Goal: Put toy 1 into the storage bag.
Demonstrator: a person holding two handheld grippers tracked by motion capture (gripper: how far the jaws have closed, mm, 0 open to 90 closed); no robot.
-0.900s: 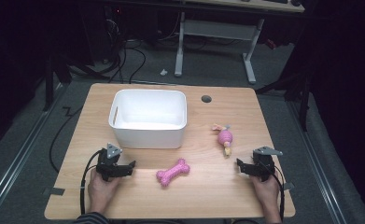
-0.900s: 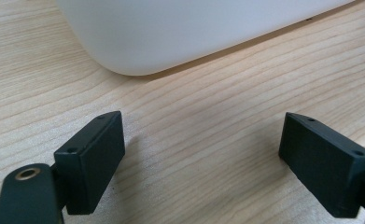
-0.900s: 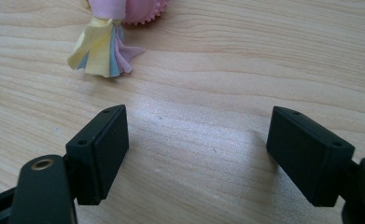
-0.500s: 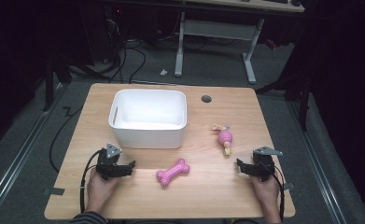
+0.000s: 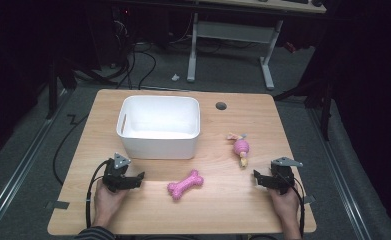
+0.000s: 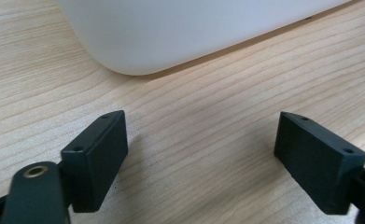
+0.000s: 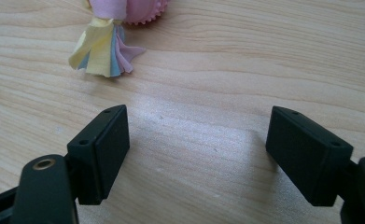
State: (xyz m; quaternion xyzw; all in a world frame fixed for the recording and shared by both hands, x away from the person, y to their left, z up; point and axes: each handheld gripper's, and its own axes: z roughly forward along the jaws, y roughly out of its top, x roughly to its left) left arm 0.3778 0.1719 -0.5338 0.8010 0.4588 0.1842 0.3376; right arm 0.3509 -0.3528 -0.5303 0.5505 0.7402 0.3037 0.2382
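Wooden table (image 5: 233, 210); both grippers agape near pink bone toy (image 5: 185, 184)

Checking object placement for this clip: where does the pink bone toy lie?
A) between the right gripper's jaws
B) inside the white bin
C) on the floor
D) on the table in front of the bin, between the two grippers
D: the pink bone toy lies on the table in front of the white bin, between the left gripper and right gripper, touching neither.

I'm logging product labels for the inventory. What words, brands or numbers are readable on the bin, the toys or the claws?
None: no readable text on the white plastic bin, the pink bone toy, the pink tasselled toy, the wooden table or either claw.
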